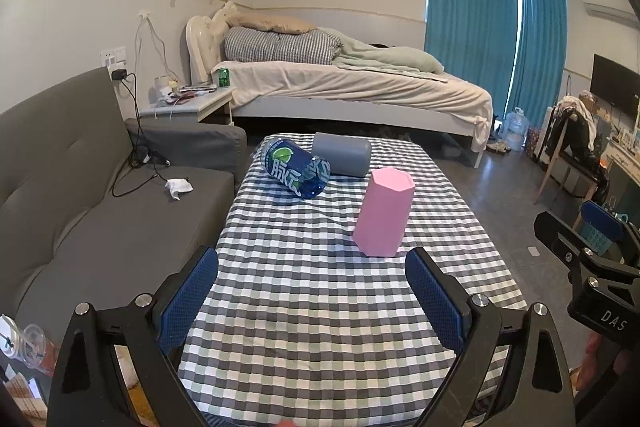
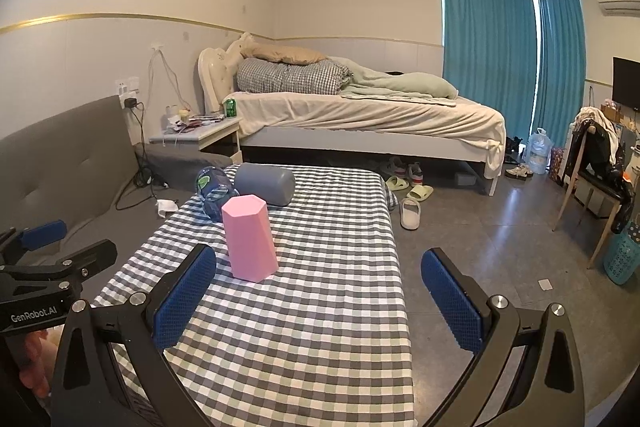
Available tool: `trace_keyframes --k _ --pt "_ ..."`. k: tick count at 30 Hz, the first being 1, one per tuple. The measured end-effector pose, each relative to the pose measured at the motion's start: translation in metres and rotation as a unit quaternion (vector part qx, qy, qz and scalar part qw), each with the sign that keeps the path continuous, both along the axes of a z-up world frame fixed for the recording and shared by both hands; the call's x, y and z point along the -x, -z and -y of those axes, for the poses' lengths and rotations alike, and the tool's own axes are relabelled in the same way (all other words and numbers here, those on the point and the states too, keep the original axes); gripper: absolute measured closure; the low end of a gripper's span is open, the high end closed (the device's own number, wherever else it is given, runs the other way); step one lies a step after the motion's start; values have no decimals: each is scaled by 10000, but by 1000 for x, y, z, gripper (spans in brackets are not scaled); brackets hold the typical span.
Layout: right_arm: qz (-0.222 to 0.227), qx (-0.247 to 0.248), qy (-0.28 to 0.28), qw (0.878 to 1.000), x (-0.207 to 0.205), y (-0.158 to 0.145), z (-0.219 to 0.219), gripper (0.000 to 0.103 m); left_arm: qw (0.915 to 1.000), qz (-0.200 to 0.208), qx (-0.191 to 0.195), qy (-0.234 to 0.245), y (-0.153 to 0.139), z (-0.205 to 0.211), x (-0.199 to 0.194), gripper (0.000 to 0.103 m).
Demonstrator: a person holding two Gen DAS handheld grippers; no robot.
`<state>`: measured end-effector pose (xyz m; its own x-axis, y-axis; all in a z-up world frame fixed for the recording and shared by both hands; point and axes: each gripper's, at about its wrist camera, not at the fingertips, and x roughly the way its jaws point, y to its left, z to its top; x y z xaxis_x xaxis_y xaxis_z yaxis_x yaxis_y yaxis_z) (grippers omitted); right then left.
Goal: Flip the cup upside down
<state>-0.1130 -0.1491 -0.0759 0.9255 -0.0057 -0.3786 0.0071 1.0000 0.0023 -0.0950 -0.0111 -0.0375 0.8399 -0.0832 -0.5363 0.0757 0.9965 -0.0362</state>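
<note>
A pink hexagonal cup (image 1: 383,211) stands on the checkered table (image 1: 320,307) with a closed flat face on top; it also shows in the right wrist view (image 2: 249,238). My left gripper (image 1: 312,267) is open and empty, held back from the cup over the near half of the table. My right gripper (image 2: 319,269) is open and empty, to the right of and nearer than the cup, partly past the table's right edge. Each gripper also shows at the side of the other's view.
A blue drink bottle (image 1: 295,167) and a grey cylinder cup (image 1: 341,153) lie on their sides at the table's far end. A grey sofa (image 1: 80,195) runs along the left. A bed (image 1: 360,87) is behind. Slippers (image 2: 411,213) lie on the floor right of the table.
</note>
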Motion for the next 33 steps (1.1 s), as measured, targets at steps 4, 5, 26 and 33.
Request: trace_keyframes --k 4,5,26,33 --pt "-2 17 13 10000 0 -1 -1 0 10000 -7 6 -25 0 0 2 6" --pt "-7 24 15 10000 0 -1 -1 0 10000 1 1 -30 0 0 3 6" --pt "-7 87 31 10000 1 0 -2 0 10000 0 2 -6 -2 3 2 6" --pt "-4 87 42 10000 1 0 -1 0 10000 0 -4 3 -2 3 2 6"
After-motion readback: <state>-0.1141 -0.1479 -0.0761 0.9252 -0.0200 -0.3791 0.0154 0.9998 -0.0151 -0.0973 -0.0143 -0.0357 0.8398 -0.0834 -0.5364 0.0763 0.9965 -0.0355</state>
